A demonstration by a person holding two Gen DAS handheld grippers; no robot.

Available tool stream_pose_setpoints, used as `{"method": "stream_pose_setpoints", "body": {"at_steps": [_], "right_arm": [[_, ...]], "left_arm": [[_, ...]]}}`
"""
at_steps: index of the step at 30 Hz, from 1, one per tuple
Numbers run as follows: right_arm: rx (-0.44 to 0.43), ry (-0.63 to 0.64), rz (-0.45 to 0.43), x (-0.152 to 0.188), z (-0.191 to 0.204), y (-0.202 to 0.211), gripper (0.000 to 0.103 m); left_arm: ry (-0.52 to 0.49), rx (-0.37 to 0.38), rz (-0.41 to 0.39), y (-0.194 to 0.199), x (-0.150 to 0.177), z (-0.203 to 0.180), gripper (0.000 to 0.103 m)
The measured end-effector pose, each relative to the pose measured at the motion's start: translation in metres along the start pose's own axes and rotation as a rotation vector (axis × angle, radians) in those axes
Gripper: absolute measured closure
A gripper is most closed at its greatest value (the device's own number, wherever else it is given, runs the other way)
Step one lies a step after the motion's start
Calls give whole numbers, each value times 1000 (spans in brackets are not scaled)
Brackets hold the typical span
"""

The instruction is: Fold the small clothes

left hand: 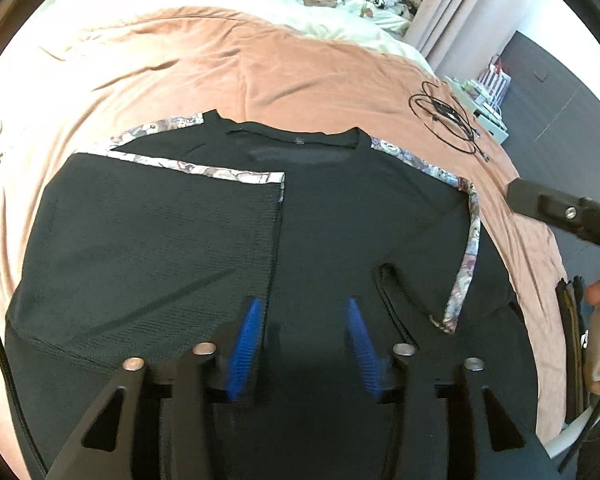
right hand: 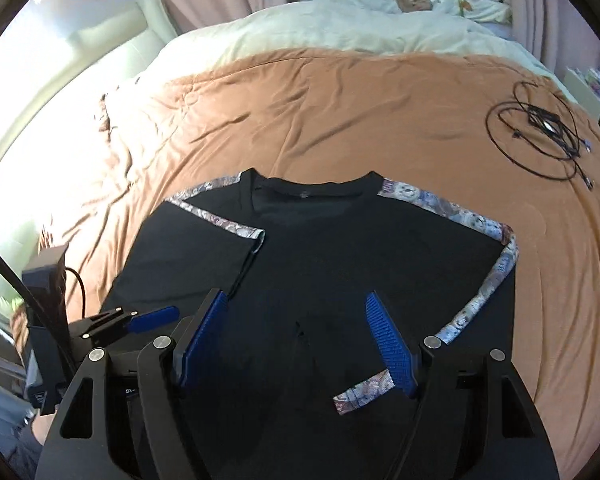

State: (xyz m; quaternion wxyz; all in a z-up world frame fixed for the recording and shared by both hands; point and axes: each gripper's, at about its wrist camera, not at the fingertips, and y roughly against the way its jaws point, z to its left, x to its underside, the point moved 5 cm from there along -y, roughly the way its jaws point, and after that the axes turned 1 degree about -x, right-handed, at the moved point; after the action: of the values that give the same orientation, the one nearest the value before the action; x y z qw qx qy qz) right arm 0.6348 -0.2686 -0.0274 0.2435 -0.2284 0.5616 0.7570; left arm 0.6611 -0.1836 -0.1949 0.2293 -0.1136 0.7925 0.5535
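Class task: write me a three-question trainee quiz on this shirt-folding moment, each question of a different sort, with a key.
1. True or false: the left gripper is clamped on the black T-shirt.
2. Multiple choice: which sleeve already lies folded over the shirt body? A) the left sleeve B) the right sleeve C) both D) neither
3. Fill in: the coiled black cable lies on the ____ bedspread.

Key: 1 false, both the left gripper and the right gripper are open above the shirt; 2 C; 3 orange-brown.
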Motion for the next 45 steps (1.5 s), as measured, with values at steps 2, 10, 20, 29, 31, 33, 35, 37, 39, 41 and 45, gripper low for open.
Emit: {"method": "stream_pose_setpoints", "body": {"at_steps": [2,10,20,29,31,33,35,37,39,41,45], "right_arm": [[21,-18,-2,1,-18,2,33],[121,-115,24,34,-100,-6,33],[213,-261,89,103,-168,-21,61],[163,-263,89,114,-170,-32,76],[155,-260,88,114,-170,-35,79],[150,-252,86,114,-172,-37,82],[143,-248,84,115,-173,-38,83],[133,-250,79,118,-176,-34,83],[122,-255,76,121,-180,-29,84],[116,-256,74,123,-181,-27,84],[109,-257,74,123,-183,-25,84]], "left_arm": [[-1,4,-5,0,0,-1,42],[-79,28,21,-21,2,-37,42],[-199,69,38,-49,3,-102,42],[-319,54,97,-88,13,-149,42],[-331,33,116,-98,15,-153,42],[-360,-4,105,-101,14,-154,56],[-374,-21,112,-102,8,-153,81],[-354,-2,120,-101,-2,-150,89],[-348,-37,90,-96,-18,-144,90],[-321,-45,76,-94,-34,-134,90],[-285,-94,36,-92,-60,-114,90]]}}
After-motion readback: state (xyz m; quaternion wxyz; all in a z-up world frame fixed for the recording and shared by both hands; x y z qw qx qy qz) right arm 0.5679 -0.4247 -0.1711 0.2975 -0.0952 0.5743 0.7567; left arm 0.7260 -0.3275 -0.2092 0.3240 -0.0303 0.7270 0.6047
